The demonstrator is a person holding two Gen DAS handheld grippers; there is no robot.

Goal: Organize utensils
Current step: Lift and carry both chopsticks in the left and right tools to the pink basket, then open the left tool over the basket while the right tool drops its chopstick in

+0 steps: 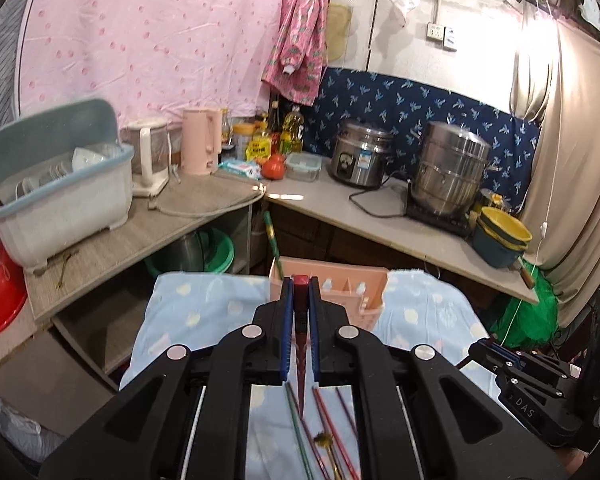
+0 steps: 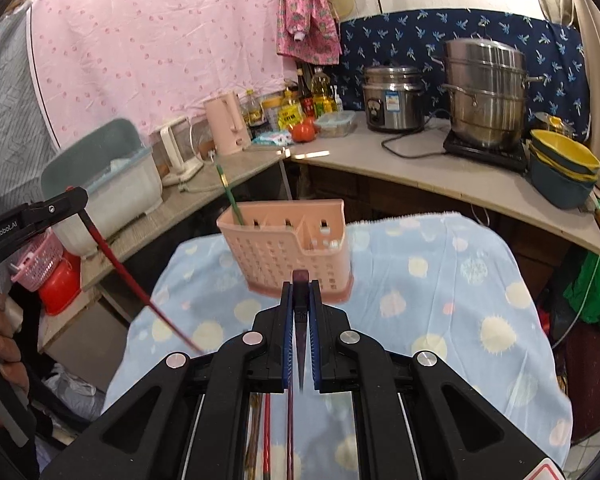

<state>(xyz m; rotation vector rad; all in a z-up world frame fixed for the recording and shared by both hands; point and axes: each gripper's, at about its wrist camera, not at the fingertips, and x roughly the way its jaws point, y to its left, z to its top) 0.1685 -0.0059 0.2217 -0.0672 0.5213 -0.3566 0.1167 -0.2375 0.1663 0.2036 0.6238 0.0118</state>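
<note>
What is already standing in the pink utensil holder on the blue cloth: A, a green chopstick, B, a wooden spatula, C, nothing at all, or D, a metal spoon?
A: a single green chopstick stands tilted in the left end compartment of the pink utensil holder, poking above its rim; no spoon or spatula shows in it.

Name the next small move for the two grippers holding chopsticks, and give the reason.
Probably carry the left gripper forward over the pink utensil holder and tip its red chopstick point-down. Both grippers are shut on chopsticks, the right gripper on a dark chopstick, both short of the holder. One green chopstick already stands in its left compartment.
</note>
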